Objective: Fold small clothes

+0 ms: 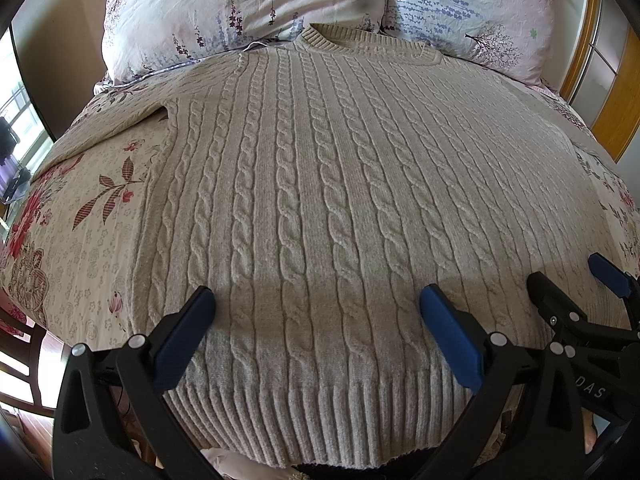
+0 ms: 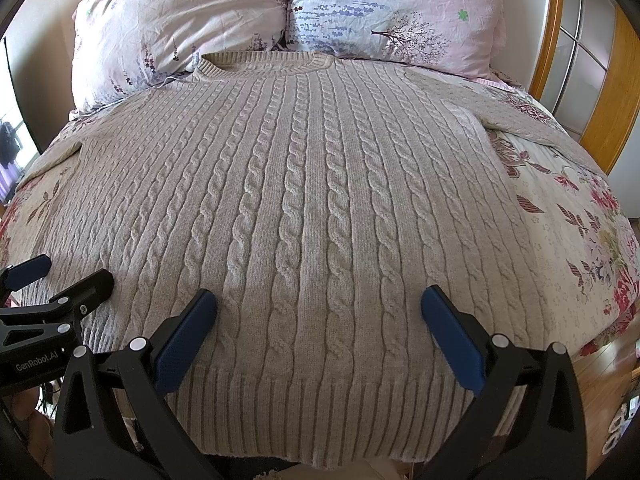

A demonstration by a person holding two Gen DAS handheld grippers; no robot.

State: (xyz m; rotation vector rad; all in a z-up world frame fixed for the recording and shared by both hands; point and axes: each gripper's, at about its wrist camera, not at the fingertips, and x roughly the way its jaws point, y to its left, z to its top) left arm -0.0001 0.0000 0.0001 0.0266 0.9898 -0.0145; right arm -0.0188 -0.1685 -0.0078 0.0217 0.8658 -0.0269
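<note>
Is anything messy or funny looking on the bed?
Not really. The beige sweater lies flat and smooth on the flowery bedspread, neck by the pillows, sleeves spread out sideways. Both grippers, left and right, are open above its ribbed hem. Nothing is folded yet.

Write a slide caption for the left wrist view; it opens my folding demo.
Open left hand-held gripper above the hem of a flat sweater on a bed.

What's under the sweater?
The sweater lies flat on a floral bedspread, which shows at both sides. Its collar reaches the pillows. Anything beneath its middle is covered.
</note>
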